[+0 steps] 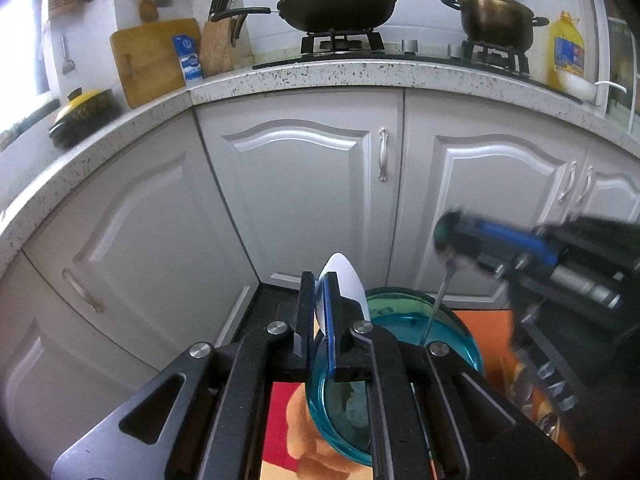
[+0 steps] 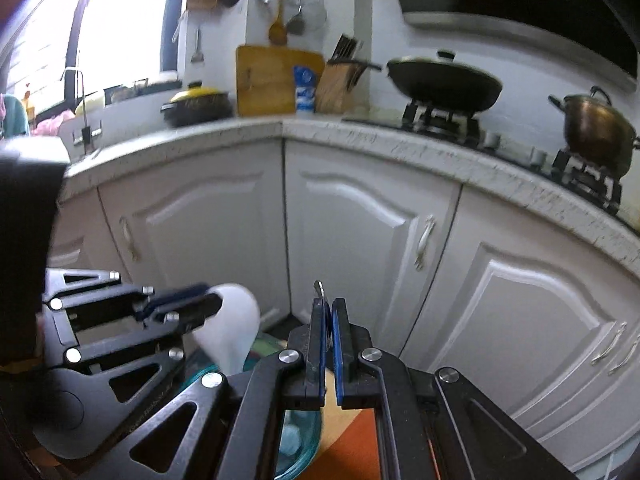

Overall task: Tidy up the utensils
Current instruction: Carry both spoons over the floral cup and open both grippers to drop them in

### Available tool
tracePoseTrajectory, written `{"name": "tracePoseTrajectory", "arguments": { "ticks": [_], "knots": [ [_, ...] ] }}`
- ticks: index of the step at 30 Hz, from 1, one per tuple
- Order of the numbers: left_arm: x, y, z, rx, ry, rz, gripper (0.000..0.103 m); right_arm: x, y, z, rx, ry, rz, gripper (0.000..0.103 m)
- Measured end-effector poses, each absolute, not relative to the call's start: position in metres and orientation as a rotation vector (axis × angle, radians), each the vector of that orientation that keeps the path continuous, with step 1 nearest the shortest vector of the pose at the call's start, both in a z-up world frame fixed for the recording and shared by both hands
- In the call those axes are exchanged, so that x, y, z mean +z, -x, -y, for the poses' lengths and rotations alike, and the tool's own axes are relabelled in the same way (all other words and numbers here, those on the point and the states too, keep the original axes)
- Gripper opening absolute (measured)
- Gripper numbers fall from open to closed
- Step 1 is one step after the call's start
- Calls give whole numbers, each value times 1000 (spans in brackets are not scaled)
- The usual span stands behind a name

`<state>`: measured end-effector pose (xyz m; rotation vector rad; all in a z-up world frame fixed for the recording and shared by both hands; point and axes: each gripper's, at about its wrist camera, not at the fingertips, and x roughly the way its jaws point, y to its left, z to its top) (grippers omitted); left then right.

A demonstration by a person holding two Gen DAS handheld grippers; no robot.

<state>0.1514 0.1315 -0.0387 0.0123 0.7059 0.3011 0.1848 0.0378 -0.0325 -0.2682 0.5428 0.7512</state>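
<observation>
Left wrist view: jaws of the left gripper (image 1: 319,320) were pressed on a white spoon (image 1: 345,280), its bowl sticking up past the fingertips, held above a blue glass bowl (image 1: 404,320). The bowl stood on an orange-red patterned mat (image 1: 484,324). To the right, the right gripper (image 1: 456,236), blurred, pinched a thin metal utensil (image 1: 438,300) whose shaft hung down over the bowl's far rim; which kind of utensil could not be told.

Right wrist view: jaws of the right gripper (image 2: 328,320) were nearly closed on the metal utensil (image 2: 320,290), only its tip showing above the pads. The left gripper (image 2: 192,306) and white spoon (image 2: 236,328) sat just left, over the glass bowl (image 2: 304,440).

Surroundings: white cabinet doors (image 1: 304,184) directly ahead, under a speckled desk (image 1: 320,76). On it stood a lidded wok (image 1: 336,6), a brass pot (image 1: 496,20), a knife block (image 1: 216,48), a cutting board (image 1: 152,60) and an oil bottle (image 1: 566,48).
</observation>
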Motion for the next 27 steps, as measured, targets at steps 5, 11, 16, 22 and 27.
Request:
{"name": "tracePoseTrajectory", "arguments": {
  "ticks": [5, 11, 16, 22, 27],
  "knots": [
    [-39, -148, -132, 288, 14, -723, 3, -44, -194, -32, 804, 185, -642, 5],
    [-39, -140, -138, 264, 80, -736, 8, -38, -190, -15, 848, 117, -682, 34],
    [-35, -134, -141, 254, 115, -743, 16, -32, -190, -5, 850, 57, -704, 34],
    [-30, -125, -140, 235, 137, -747, 34, -28, -189, 8, 842, 13, -716, 34],
    [-22, -113, -132, 216, 169, -746, 44, -22, -178, 18, 828, 19, -714, 36]
  ]
}}
